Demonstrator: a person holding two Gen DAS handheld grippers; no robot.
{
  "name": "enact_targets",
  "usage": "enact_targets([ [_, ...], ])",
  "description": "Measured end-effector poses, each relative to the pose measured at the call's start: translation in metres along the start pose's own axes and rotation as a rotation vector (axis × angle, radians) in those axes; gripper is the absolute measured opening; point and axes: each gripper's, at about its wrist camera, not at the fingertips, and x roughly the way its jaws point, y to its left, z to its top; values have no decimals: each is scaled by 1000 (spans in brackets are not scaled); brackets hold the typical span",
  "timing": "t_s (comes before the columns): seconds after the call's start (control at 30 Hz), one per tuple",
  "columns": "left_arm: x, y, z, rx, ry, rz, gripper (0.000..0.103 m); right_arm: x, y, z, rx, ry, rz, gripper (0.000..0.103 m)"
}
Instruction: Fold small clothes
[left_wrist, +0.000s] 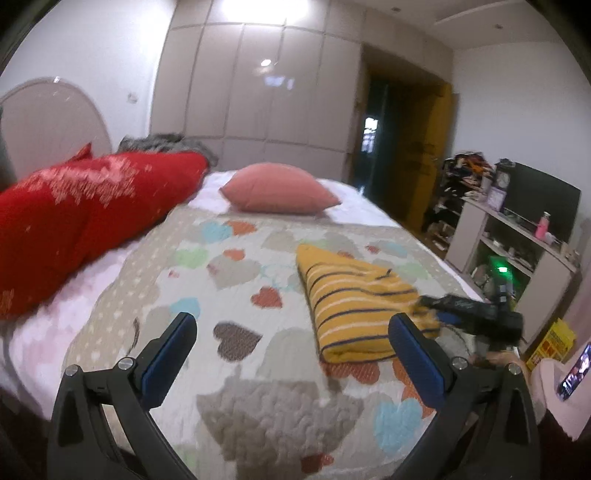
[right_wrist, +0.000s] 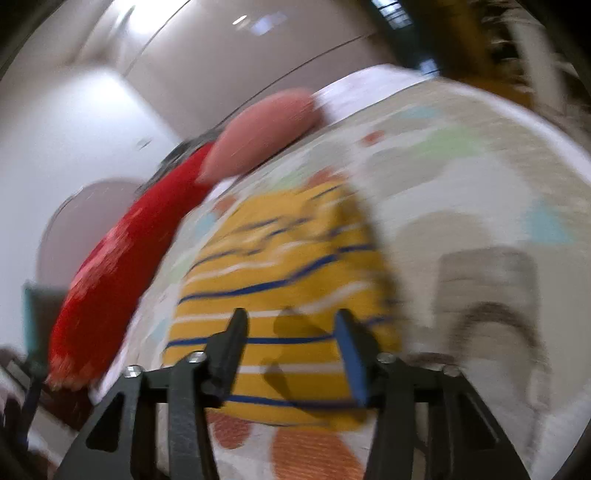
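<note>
A small yellow garment with dark blue and white stripes (left_wrist: 354, 299) lies folded on the heart-patterned quilt (left_wrist: 240, 280). My left gripper (left_wrist: 295, 325) is open and empty, above the quilt just left of the garment. My right gripper (left_wrist: 439, 314) shows at the garment's right edge in the left wrist view. In the blurred right wrist view, the right gripper (right_wrist: 291, 321) is open just above the garment (right_wrist: 280, 258), with nothing between its fingers.
A red pillow (left_wrist: 85, 206) lies at the left of the bed and a pink cushion (left_wrist: 277, 188) at the far end. A shelf unit (left_wrist: 509, 236) with a screen stands to the right. A yellow box (left_wrist: 554, 343) and a lit phone (left_wrist: 576, 369) sit at the right.
</note>
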Motion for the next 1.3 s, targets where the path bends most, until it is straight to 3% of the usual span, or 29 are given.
enact_targets([
  [0.17, 0, -10, -6, 33, 28, 86, 103, -41, -23, -10, 95, -36, 11, 71],
  [0.33, -19, -31, -13, 92, -64, 77, 103, -72, -4, -34, 13, -62, -14, 77],
  [0.4, -20, -42, -16, 142, -56, 76, 103, -76, 6, -45, -39, -58, -33, 78],
  [0.5, -12, -55, -21, 201, -6, 65, 103, -77, 17, -56, -91, -58, -59, 78],
  [0.77, -4, -71, -33, 247, 51, 65, 103, -78, 33, -67, -173, -67, -106, 82],
  [1.03, 0, -72, -40, 244, 84, 43, 103, -76, 33, -69, -182, -50, -127, 83],
  [1.3, 6, -63, -43, 230, 121, 72, 103, -70, 40, -77, -208, -25, -142, 84],
])
